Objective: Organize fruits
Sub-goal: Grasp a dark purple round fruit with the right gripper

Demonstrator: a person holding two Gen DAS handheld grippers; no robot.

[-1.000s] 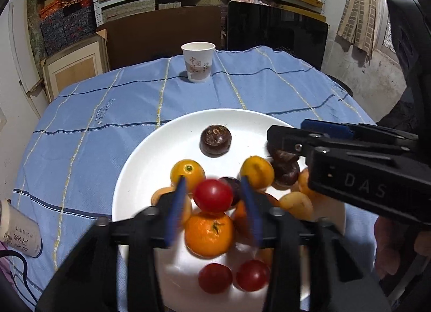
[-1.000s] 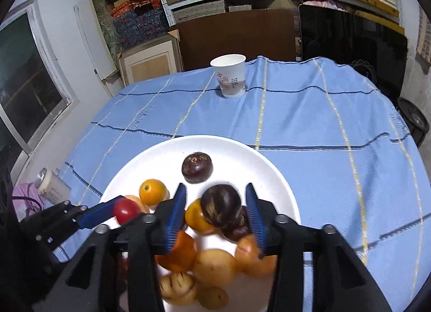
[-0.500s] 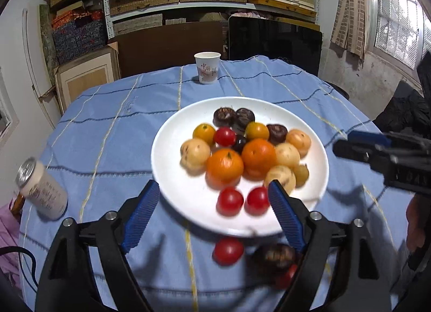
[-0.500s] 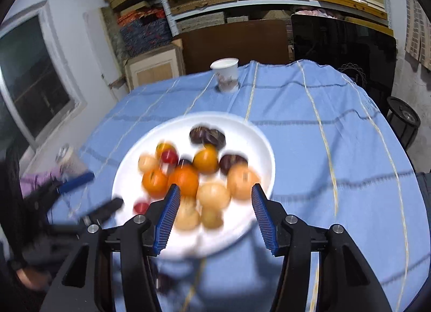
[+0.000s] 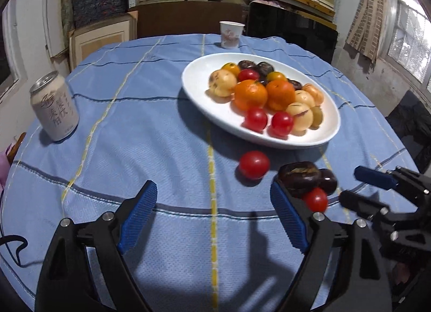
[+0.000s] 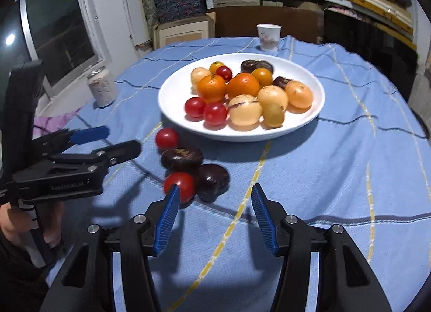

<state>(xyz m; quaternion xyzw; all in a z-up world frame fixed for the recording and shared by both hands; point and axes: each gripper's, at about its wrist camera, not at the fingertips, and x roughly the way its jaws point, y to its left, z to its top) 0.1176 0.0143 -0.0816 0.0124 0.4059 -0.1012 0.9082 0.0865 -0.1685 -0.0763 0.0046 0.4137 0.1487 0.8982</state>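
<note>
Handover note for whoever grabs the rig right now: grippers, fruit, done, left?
Left gripper: jaws opening, nothing between them.
Right gripper: empty, jaws apart and closing, low over the blue checked tablecloth.
Off the plate, on the cloth in front of it: two red cherry tomatoes and two dark brown chestnut-like fruits, clustered.
White round plate: oranges, pale yellow fruits, red tomatoes and dark fruits, mixed.
Done: four pieces set out by the plate.
Left: the plate's fruit looks unsorted.
</note>
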